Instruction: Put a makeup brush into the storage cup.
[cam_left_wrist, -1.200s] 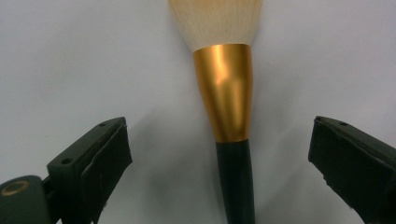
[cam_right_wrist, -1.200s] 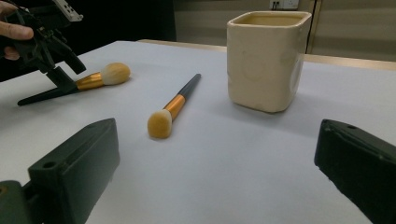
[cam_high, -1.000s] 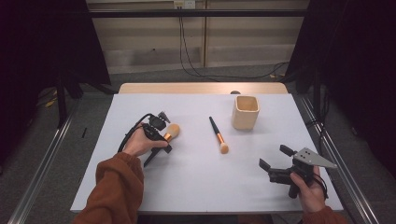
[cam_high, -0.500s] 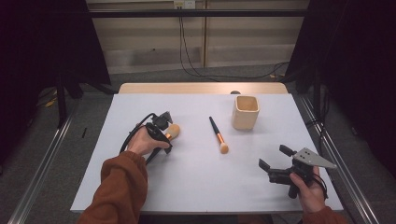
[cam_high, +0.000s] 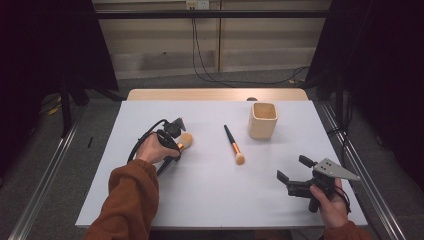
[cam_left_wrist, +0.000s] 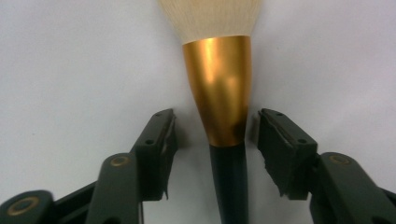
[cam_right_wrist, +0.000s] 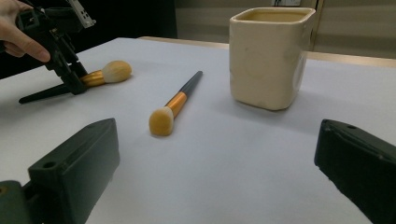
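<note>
The left gripper has been kept low over the big brush on the white table, at about 9 o'clock from the table's middle. Hardly anything has moved in the last second; the gripper has only been settled a little closer around the brush. Its jaws are open a bit wider than the gold collar, one on each side, and nothing is squeezed yet. So the brush is lined up for a grab, it seems, and closing is likely next.

The right gripper is held still at 4 o'clock, jaws wide open and empty. A small brush lies near the middle, and a cream cup stands at 1 o'clock.
</note>
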